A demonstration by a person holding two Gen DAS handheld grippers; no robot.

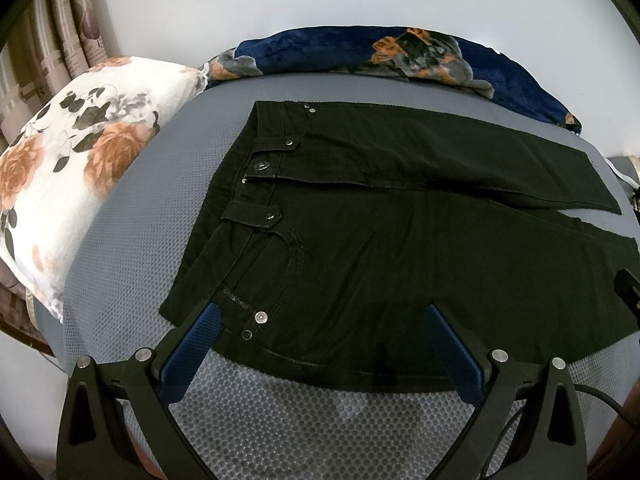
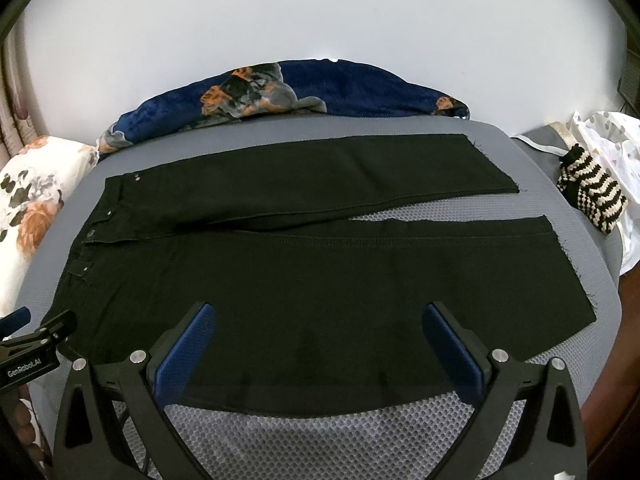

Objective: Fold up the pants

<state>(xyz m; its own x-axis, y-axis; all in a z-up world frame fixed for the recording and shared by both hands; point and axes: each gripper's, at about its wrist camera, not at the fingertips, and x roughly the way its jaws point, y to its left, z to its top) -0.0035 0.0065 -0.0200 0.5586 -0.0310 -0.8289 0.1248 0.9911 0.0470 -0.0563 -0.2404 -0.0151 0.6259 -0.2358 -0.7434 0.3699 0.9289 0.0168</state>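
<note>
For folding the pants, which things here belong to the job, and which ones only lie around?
Belong to the job:
- black pants, spread flat
- grey mat under them
- left gripper, open
- right gripper, open

Only lying around:
- floral pillow
- navy blanket
- striped knitted item

2 wrist views, low, near edge, facing wall, sharing pants (image 1: 400,248)

Light: soft, even, fairly bright; wall (image 2: 320,8) washed pale
Shadows: faint, under pants (image 1: 400,248) near edge
Distortion: strong fisheye bend, dark corner vignette
Focus: sharp centre, softer rim
</note>
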